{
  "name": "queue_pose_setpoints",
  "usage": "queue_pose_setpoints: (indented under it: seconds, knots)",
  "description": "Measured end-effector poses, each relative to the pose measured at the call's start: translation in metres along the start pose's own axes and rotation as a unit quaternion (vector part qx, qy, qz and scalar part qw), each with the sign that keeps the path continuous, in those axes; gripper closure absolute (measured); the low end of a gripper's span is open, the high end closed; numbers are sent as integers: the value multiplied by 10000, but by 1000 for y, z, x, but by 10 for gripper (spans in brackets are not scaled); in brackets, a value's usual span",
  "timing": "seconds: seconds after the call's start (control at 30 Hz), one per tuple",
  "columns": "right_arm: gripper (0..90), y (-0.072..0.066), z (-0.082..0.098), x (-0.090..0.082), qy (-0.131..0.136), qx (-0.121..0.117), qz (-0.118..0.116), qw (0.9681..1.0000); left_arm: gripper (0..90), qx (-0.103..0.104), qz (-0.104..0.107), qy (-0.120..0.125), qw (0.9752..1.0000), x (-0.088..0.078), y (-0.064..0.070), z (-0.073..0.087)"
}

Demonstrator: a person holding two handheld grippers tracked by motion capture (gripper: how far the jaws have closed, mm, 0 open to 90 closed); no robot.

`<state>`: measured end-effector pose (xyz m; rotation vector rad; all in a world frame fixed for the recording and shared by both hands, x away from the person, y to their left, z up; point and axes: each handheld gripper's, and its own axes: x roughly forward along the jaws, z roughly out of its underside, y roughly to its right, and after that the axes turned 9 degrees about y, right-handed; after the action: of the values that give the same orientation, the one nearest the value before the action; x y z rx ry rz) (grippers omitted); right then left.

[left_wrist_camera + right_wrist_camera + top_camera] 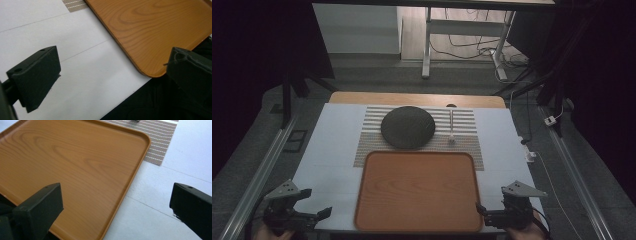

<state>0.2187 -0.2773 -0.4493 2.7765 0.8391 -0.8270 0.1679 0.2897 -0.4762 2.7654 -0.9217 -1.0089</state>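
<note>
Start of work: the wooden tray [418, 191] lies bare at 6 o'clock on the tabletop [327, 150], untouched. Left tool [314, 216] and right tool [484, 212] flank it, jaws spread, empty. The high view adds a dark plate [407, 127] and spoon [451, 127] at 12 o'clock; the right gripper view resolves the striped mat [160, 142].

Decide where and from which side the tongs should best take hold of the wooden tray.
Probably the raised rim of the wooden tray at its two near corners. It lies flat on the white table, so only the lip offers a hold. The left tongs and right tongs are open and flank those corners, so each could come in sideways from its own side.
</note>
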Motion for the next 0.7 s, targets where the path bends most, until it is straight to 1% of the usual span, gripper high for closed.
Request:
queue_pose_setpoints:
  seconds: [0.17, 0.33, 0.53, 0.67, 0.7]
  knots:
    - [0, 1, 0, 1, -43, 14, 0, 10000, 0, -16, 55, 0, 10000, 0, -1, -1]
    - [0, 3, 0, 1, -72, 123, -24, 9999, 0, 15, 70, -11, 10000, 1, 0, -1]
    - [0, 2, 0, 2, -120, 65, -42, 9999, 0, 54, 98, -32, 9999, 2, 1, -1]
    - [0, 1, 0, 3, -151, 59, -14, 9999, 0, 56, 106, -47, 9999, 2, 1, -1]
    - [0, 1, 0, 3, -192, 16, -2, 9998, 0, 55, 113, -50, 9999, 2, 1, -1]
